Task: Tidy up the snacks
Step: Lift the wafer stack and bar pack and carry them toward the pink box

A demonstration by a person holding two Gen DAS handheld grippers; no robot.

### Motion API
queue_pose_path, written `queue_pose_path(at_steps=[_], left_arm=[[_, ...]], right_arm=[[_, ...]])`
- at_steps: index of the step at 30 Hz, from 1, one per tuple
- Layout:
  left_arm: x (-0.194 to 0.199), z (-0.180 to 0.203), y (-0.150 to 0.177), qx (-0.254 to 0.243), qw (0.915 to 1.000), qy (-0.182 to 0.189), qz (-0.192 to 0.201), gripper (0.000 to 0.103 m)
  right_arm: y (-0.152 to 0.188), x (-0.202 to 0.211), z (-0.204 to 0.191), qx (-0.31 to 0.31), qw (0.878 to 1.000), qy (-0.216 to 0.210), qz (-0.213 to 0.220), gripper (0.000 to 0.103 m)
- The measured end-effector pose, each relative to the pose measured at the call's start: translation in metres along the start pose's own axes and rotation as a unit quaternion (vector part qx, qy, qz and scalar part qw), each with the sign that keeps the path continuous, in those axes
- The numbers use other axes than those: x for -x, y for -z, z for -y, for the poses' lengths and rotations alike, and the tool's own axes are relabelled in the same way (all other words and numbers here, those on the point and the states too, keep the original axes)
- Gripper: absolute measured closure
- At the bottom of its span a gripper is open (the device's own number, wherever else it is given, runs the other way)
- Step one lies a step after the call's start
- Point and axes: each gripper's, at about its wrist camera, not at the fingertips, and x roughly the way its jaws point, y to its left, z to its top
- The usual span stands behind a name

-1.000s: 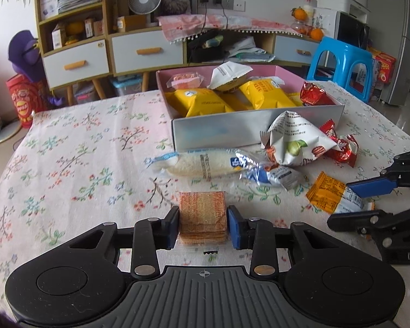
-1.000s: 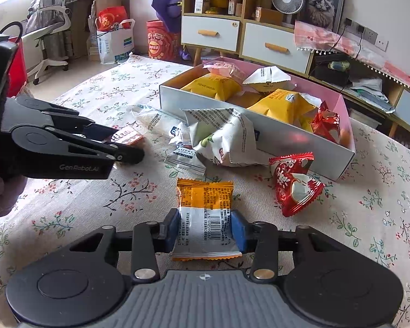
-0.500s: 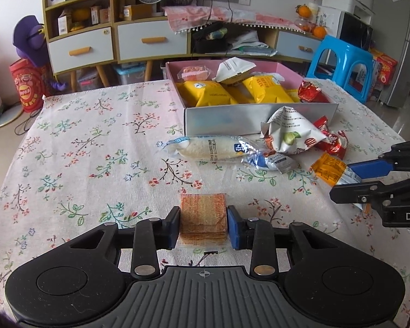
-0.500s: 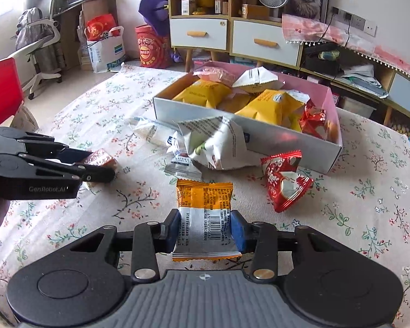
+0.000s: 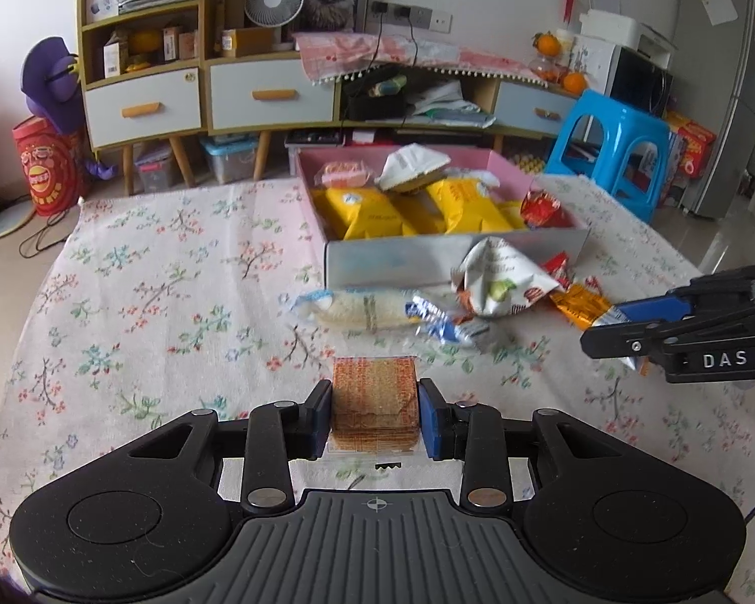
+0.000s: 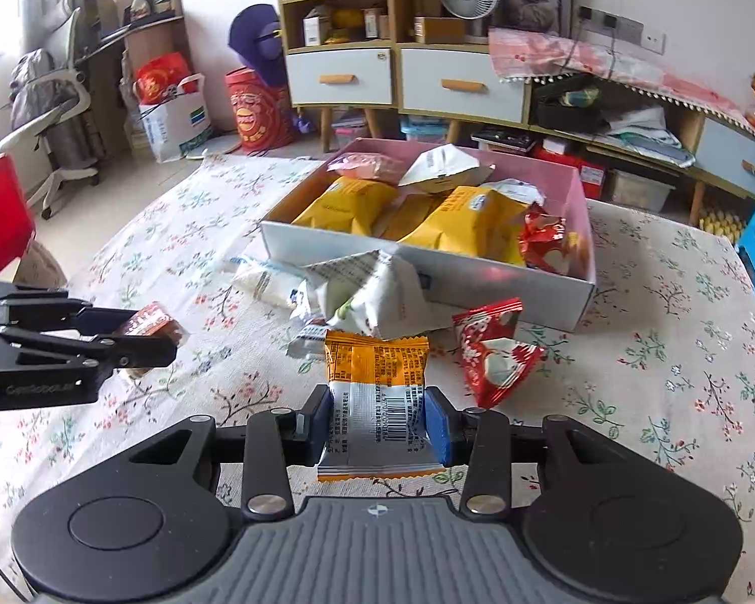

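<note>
**Both grippers loaded, carry to the snack box pending**

With a packet pinched in each claw, the step in hand reads as the carry toward the pink-lined box (image 5: 455, 264). Left gripper (image 5: 376, 412): jaws closed on a square orange-brown wafer packet (image 5: 375, 395), pads pressing its two side edges, packet held clear of the floral tablecloth (image 5: 151, 302). Right gripper (image 6: 377, 423): jaws closed on an orange-and-silver snack packet (image 6: 377, 392), barcode face up, gripped across its lower half, so the upper half stands free beyond the pads.

Box sits at 12 o'clock from the left gripper, roughly 1 o'clock from the right. Already inside: yellow bags (image 5: 362, 211), a white pouch, a pink packet, a red packet at the right end. Loose on the cloth against the near wall: a long white rice-cracker pack (image 5: 362, 307), a white triangular nut bag (image 5: 498, 279), a red packet (image 6: 493, 347).

Judgement for doing it well:
- Raise both packets above the near wall before moving forward; the white bag leans on that wall and could be snagged.
- Keep the two grippers apart on approach; they are side by side now.
- Free room looks best over the yellow bags at centre; release low so packets lie flat.
- Avoid squeezing harder; wafers will likely crack.
</note>
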Motion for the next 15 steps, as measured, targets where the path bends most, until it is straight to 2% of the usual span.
queue_pose_path(at_steps=[4,10,15], left_arm=[[0.0,0.006,-0.01,-0.001,1.0,0.005,0.003,0.071],[0.0,0.019,-0.022,-0.012,0.9998,0.007,0.013,0.071],[-0.001,0.029,-0.033,-0.012,0.9997,0.003,0.019,0.071]], right_arm=[[-0.008,0.002,0.008,-0.037,0.999,-0.008,-0.004,0.074],[-0.019,0.007,0.016,-0.105,0.992,-0.061,-0.023,0.074],[-0.031,0.018,0.012,-0.111,0.992,-0.057,-0.003,0.074]])
